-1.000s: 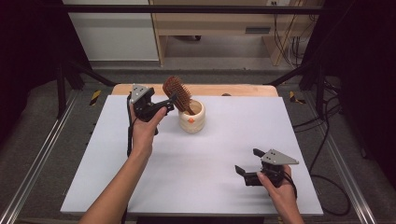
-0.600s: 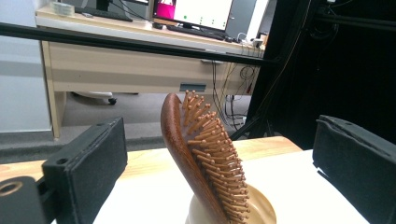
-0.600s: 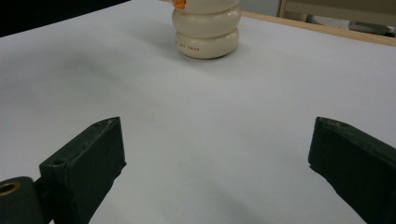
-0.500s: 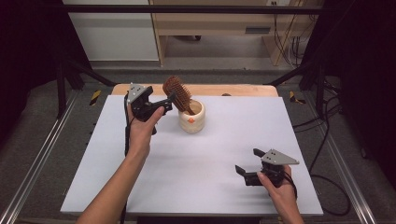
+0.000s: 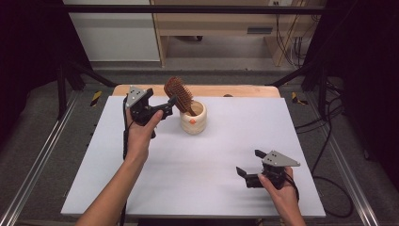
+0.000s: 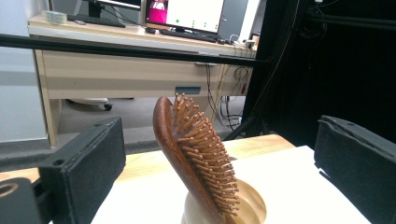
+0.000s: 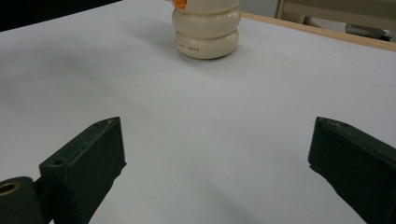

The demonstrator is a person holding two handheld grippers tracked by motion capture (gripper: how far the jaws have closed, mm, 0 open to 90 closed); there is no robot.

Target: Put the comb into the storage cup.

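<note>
- Item 1: brown wooden paddle hairbrush w/ wooden pins (image 5: 179,93). Stands handle-down in the cup, head up and tilted to the left in the high view. In the left gripper view the pins (image 6: 205,149) face right and the smooth back faces left.
- Item 2: cream ribbed ceramic cup w/ orange mark (image 5: 193,118). Upright on the worktop, far-centre area, just left of the mid-line. In the right gripper view its lower rings (image 7: 206,33) show, w/ small red lettering near the base.
- Item 3: white rectangular worktop (image 5: 235,141), light wood strip along its far edge.
- Left tongs (image 5: 165,107): held in the person's left hand (image 5: 139,133), raised, just beside the brush head on its left. Jaws spread wide; in the left gripper view the brush head sits between them, touching neither. Released, nothing held.
- Right tongs (image 5: 250,163): in the right hand (image 5: 282,190), low over the near-right part of the worktop, well apart from cup and brush. Jaws spread wide, bare worktop between them. Released, nothing held.
- Background: pale wooden desk w/ monitor and keyboard (image 6: 187,35), seen in the left gripper view.
</note>
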